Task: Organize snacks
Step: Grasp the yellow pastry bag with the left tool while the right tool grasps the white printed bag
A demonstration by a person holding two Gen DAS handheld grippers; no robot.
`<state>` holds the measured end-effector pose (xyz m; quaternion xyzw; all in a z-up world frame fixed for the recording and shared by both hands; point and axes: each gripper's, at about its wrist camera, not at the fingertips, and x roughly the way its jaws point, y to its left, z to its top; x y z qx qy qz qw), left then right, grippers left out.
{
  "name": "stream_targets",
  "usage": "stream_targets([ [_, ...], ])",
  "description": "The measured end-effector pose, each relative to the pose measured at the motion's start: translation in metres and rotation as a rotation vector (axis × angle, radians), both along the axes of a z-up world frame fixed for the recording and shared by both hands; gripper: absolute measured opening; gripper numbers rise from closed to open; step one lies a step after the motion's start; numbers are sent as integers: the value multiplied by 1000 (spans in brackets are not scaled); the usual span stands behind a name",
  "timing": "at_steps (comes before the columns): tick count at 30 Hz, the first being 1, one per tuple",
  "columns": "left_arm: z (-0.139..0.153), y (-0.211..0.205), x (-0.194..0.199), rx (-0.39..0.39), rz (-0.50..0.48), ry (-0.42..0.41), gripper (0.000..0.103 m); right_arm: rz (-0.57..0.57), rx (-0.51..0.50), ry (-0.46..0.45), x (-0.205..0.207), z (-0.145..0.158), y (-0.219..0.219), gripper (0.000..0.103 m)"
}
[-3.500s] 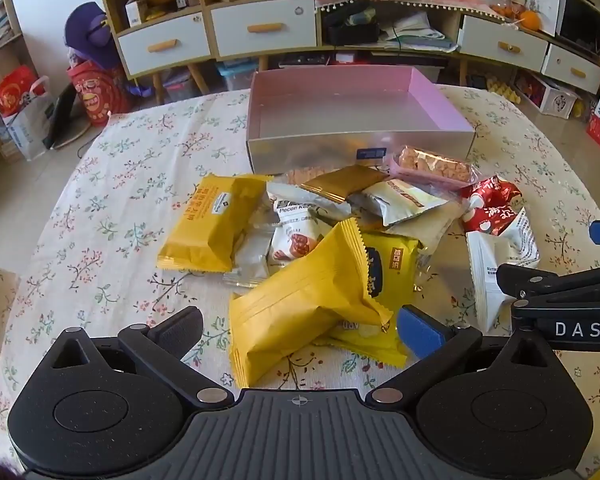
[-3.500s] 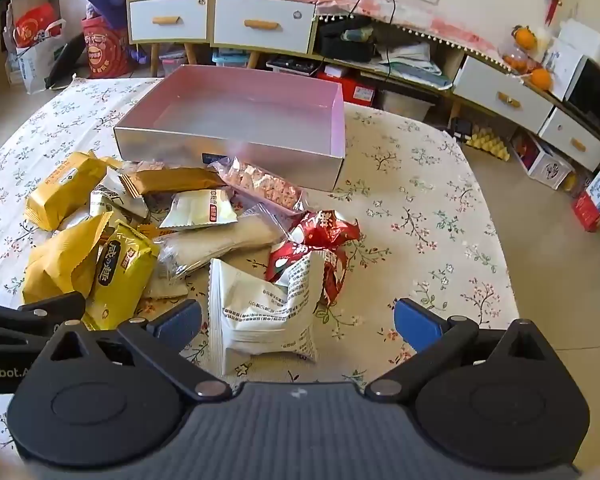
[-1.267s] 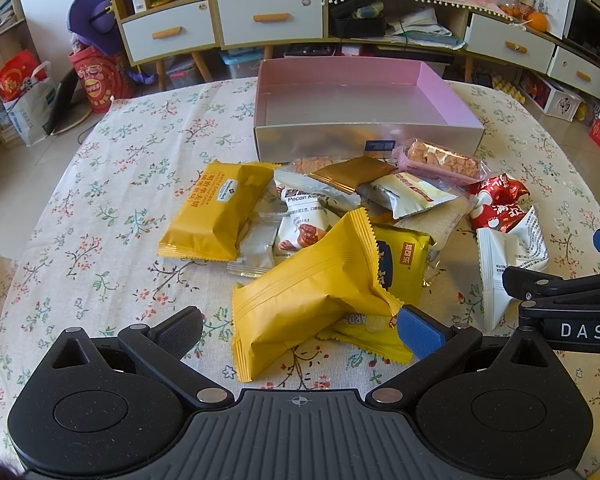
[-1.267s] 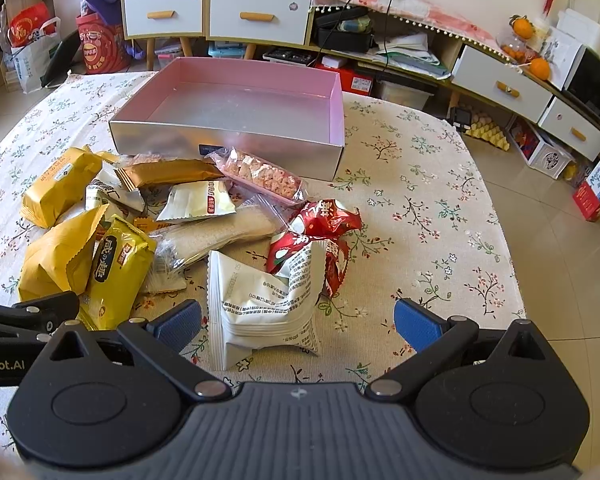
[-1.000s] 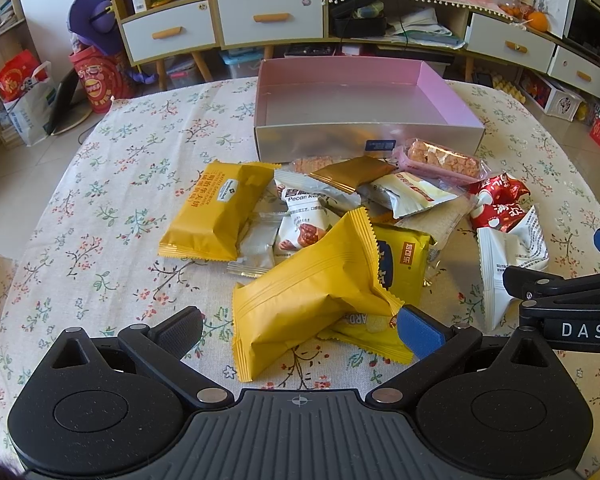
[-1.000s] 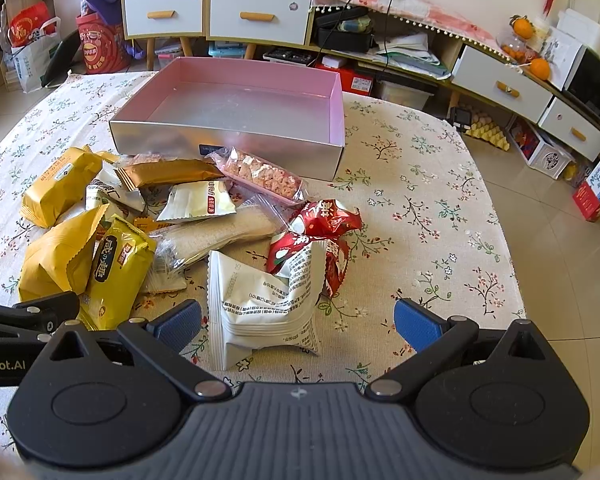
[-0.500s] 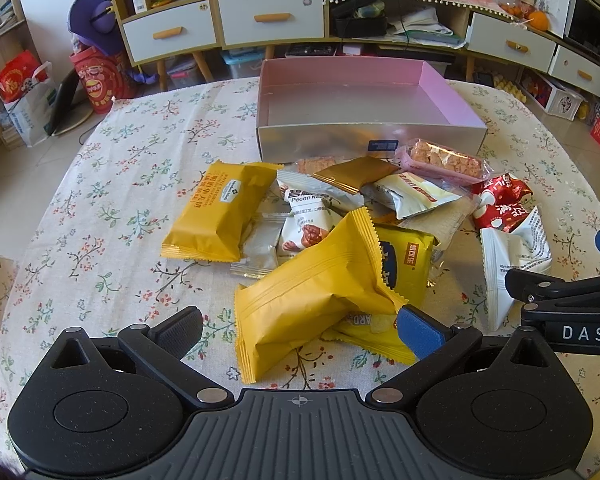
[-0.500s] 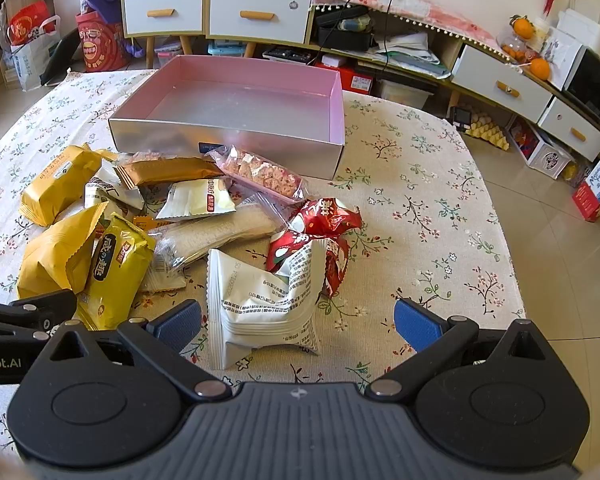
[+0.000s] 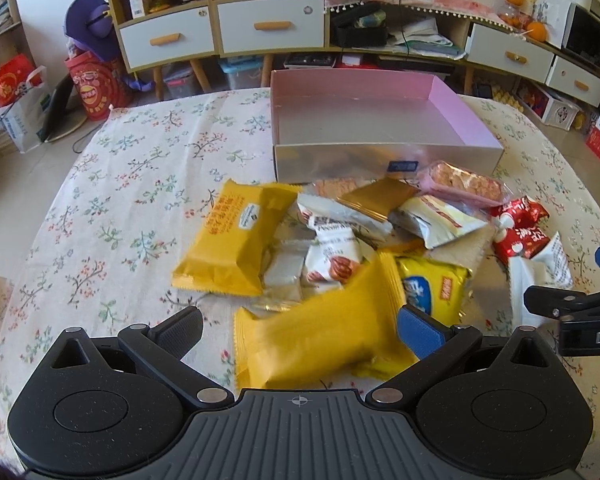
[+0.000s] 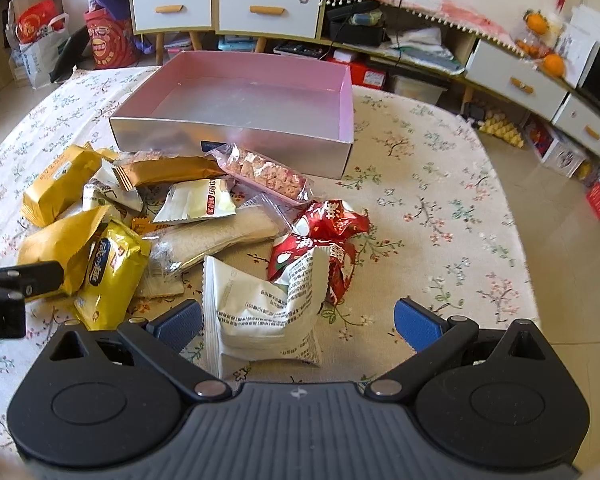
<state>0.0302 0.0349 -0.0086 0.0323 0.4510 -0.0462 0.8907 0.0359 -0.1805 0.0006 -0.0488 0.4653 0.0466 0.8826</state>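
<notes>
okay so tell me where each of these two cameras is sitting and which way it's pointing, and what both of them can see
Left wrist: rides the left gripper, low over the table's near left, facing the yellow packet and pink box; its open fingers show, the right gripper's at the right edge.
Right wrist: rides the right gripper, further right, facing the white packet; open fingers show, the left gripper's at the left edge.
Shared: the snack pile, box, floral tablecloth, drawers behind.

A table under a floral cloth (image 9: 132, 184) carries a pink box (image 9: 464, 120) far ahead and a snack pile (image 9: 340, 240) just ahead of the grippers.
</notes>
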Motion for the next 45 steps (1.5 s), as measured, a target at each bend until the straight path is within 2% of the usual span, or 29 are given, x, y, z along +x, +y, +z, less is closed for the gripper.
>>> stream_targets([
  [7, 1, 11, 11, -127, -188, 48, 103, 40, 123, 36, 16, 2, -16, 103],
  [11, 1, 14, 9, -153, -282, 40, 102, 39, 214, 74, 20, 0, -26, 103],
  [14, -1, 12, 6, -148, -364, 33, 102, 59, 261, 107, 19, -5, -28, 102],
  [17, -4, 9, 3, -130, -434, 21, 100, 69, 262, 131, 17, -10, -28, 102],
  [24, -16, 1, 3, -40, -578, 14, 98, 75, 275, 174, 15, -17, -25, 99],
  [29, -29, 0, 1, 23, -597, 47, 95, 72, 264, 194, 18, -25, -20, 95],
  [39, -29, 13, 0, 20, -517, 63, 85, 69, 252, 186, 17, -27, -16, 88],
  [42, -30, 16, -3, 32, -507, 69, 80, 63, 246, 177, 17, -26, -17, 83],
  [45, -28, 21, -6, 33, -494, 63, 81, 52, 243, 170, 18, -26, -18, 78],
])
